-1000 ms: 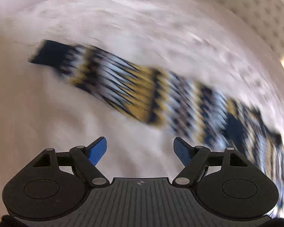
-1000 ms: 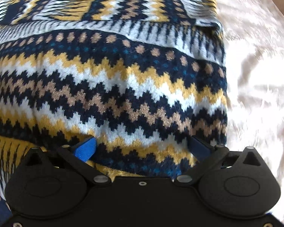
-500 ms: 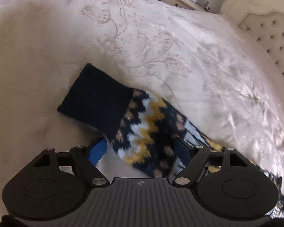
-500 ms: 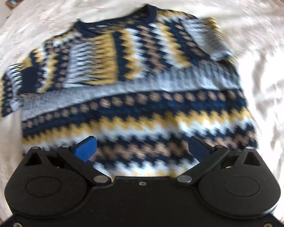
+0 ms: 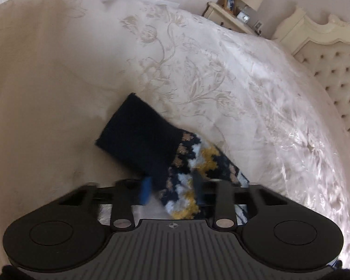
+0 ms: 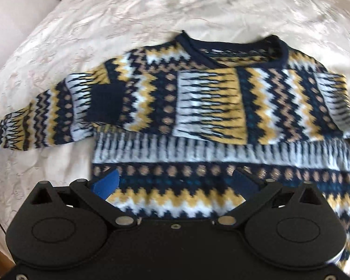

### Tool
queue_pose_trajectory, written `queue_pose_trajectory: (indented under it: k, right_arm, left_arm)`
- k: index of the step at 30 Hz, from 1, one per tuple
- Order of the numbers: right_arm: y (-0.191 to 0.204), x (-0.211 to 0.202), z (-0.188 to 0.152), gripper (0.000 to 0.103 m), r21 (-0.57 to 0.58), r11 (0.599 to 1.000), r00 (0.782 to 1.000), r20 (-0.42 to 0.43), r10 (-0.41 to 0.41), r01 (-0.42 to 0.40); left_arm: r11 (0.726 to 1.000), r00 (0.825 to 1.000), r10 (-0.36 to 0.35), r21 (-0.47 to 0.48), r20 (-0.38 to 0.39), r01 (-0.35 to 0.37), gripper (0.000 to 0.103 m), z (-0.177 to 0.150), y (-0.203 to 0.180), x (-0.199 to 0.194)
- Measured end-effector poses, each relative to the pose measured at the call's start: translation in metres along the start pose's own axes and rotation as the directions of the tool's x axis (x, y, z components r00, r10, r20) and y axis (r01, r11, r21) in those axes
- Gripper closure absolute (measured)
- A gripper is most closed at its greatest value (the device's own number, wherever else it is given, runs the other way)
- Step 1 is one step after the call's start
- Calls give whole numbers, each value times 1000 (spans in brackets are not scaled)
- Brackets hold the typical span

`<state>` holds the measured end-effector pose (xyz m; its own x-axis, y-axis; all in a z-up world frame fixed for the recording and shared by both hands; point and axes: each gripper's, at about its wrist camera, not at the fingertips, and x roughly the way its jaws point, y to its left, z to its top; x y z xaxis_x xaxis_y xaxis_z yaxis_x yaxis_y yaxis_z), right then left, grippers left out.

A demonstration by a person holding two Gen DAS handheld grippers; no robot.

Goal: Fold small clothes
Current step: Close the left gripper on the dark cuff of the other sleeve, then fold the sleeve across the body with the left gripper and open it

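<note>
While left hand-held gripper (image 5: 172, 192) closes round sleeve (image 5: 175, 163); bedspread (image 5: 58, 81) open beside

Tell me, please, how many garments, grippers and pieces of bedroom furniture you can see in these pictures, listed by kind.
Garments: 1, the patterned sweater, its navy-cuffed sleeve between the closing jaws of the left gripper.
Grippers: 2, counting the right gripper, which is open.
Furniture: 3, bed, headboard, nightstand.
Total: 6.
</note>
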<state>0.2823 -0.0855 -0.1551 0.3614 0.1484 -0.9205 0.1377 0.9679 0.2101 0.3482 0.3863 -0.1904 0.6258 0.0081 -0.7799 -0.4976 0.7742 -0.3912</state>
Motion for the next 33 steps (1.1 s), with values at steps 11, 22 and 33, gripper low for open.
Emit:
queue_pose_trajectory:
  k: [11,22,33]
  right_arm:
    - [-11,-5,-10,1,23,999,999,14,37,-37]
    - [-71,-29,-25,1,75,991,992,70,105,-111]
    - [-197,-75,-40,1,223,968,985,154,80,-113]
  left_arm:
    - [989,992,-17,151,122,-2,97,5,-52,-52]
    - [832,924,-348,507,159,226,97,-62,-237,-157]
    - [624,848,-489,598,-204,503,94,-249,-418,-127]
